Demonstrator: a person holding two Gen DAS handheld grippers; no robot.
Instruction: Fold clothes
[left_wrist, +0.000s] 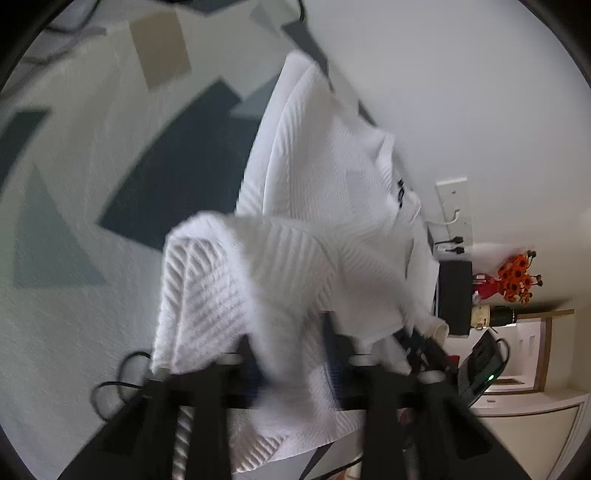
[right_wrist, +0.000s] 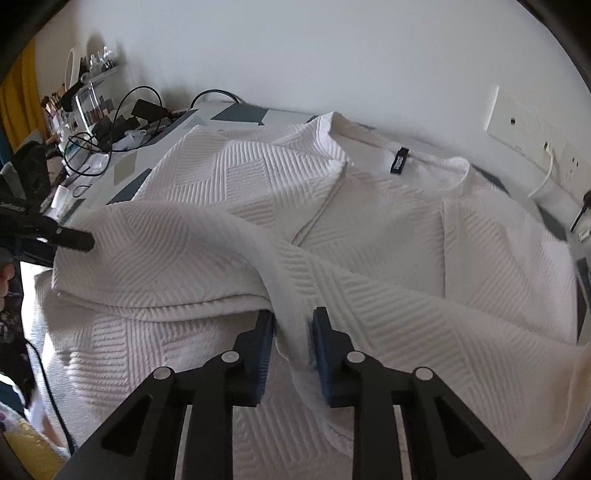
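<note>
A white ribbed-pattern shirt (right_wrist: 369, 229) lies on a patterned table, collar and dark label toward the wall. Its bottom hem is lifted and carried over the body. My right gripper (right_wrist: 293, 325) is shut on the hem fold, cloth bunched between its blue pads. My left gripper (left_wrist: 288, 332) is shut on the other corner of the hem, and the shirt (left_wrist: 317, 206) drapes over its fingers. The left gripper also shows in the right wrist view (right_wrist: 79, 240) at the shirt's left edge.
The table (left_wrist: 74, 192) has a white, grey and dark blue pattern. Cables, bottles and clutter (right_wrist: 92, 125) lie at its far left end. A wall socket plate (right_wrist: 528, 129) with a plugged cable is on the wall behind. A shelf with orange flowers (left_wrist: 517, 277) stands beside it.
</note>
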